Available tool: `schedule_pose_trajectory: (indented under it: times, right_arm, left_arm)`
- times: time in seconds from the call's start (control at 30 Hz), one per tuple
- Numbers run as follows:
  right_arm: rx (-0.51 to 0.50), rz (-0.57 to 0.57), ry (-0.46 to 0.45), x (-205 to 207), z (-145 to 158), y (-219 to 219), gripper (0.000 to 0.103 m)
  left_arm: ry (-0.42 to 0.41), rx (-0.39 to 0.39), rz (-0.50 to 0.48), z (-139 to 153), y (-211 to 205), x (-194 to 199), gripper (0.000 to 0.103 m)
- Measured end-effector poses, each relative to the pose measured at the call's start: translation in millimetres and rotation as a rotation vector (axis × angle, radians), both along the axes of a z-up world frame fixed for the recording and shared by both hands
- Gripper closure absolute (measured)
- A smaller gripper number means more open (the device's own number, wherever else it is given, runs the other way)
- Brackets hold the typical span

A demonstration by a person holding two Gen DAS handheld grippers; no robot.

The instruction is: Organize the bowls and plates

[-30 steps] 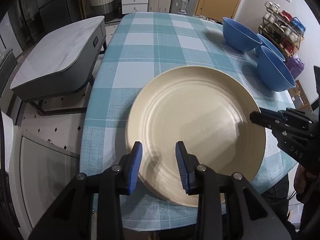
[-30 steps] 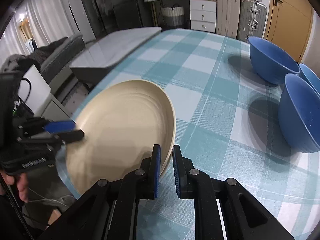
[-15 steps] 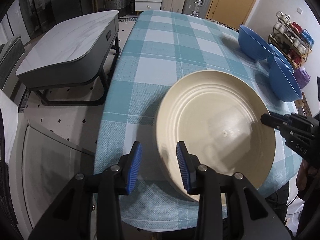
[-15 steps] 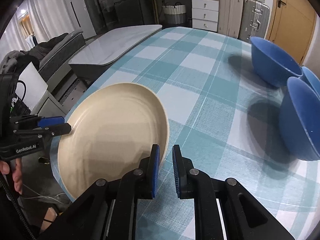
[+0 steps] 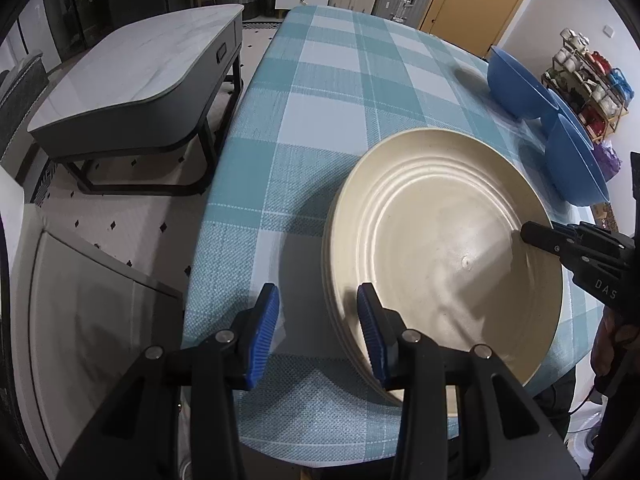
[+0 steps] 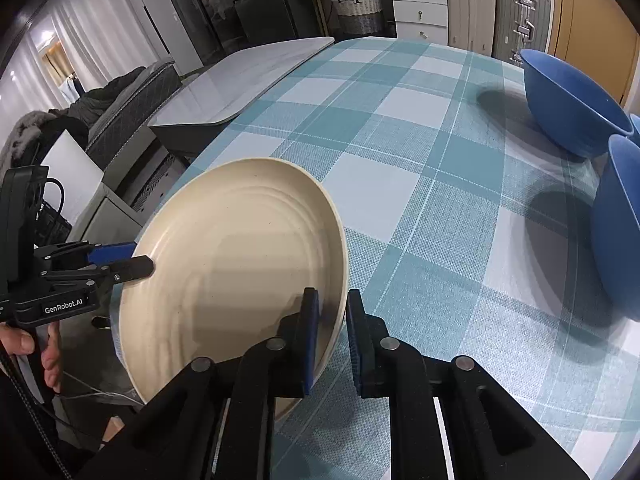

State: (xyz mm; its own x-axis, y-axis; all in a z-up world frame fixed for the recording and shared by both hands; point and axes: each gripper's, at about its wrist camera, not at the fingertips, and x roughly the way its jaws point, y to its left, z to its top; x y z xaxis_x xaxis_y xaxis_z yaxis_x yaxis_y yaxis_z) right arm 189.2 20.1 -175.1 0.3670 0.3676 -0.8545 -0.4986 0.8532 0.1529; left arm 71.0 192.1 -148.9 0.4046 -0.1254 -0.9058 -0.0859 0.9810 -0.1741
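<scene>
Right gripper (image 6: pixel 332 340) was clamped on the near rim of the cream plate (image 6: pixel 240 272) at the table's (image 5: pixel 340 92) edge, left gripper (image 5: pixel 316 332) was opening with nothing between its jaws, plate just off its right finger, so I'd lower it slowly before letting go.
</scene>
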Motion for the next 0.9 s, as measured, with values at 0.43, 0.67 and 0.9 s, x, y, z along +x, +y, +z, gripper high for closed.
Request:
schedule_pose_trajectory:
  times: [0.43,0.67,0.9]
  right_arm:
    - [0.015,-0.026,-0.083,-26.8,21.2,-9.8,0.069]
    - [0.062,-0.04,0.084,-24.8,-6.9,-10.7,0.069]
    - [0.094,-0.048,0.109,-25.6,-8.9,-10.1,0.069]
  left_arm:
    - [0.005,-0.162,-0.001,-8.6,3.2,-12.5,0.054]
    - [-0.013,-0.19,-0.005,-11.8,-3.3,-12.5,0.051]
    - [-0.005,-0.189,-0.049,-11.5,-19.5,-14.7,0.051]
